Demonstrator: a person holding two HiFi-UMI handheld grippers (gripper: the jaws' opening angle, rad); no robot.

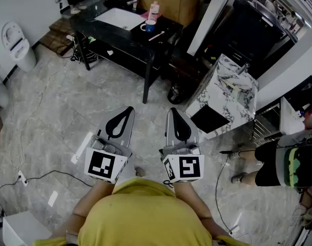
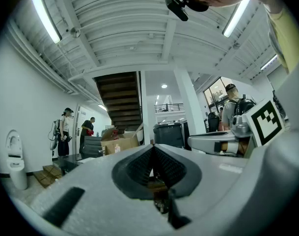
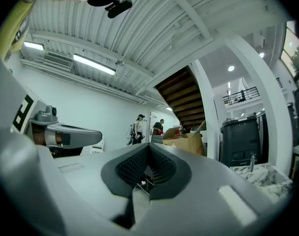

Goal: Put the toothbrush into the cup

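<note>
1. Grey marble-pattern floor [image 1: 48, 111]: the person stands on open floor, well apart from the task's things. The step in hand looks like the approach, with no pick begun.
2. Dark glass worktop [image 1: 131, 35]: it sits at the far end of the head view. It carries a white rectangular basin [image 1: 120, 18] and both task items.
3. Grey left gripper [image 1: 129, 109] and grey right gripper [image 1: 172, 110]: they are held side by side in front of the body, roughly level. On both, the fingers are together with nothing between them, and each gripper view confirms it.
4. Blue-and-white cup [image 1: 149, 25]: it stands upright on the worktop, just beside the basin's right edge. It is too small to tell what is inside.
5. Thin pale toothbrush [image 1: 157, 35]: it lies flat on the worktop just beside the cup, not in it. It is too small to tell which end is the head.
6. Next move: close in on the worktop and part one gripper's fingers. Come down over the handle and clamp it. It's a thin item lying flat on glass, so the grip needs to go low and square or it will likely skid.
</note>
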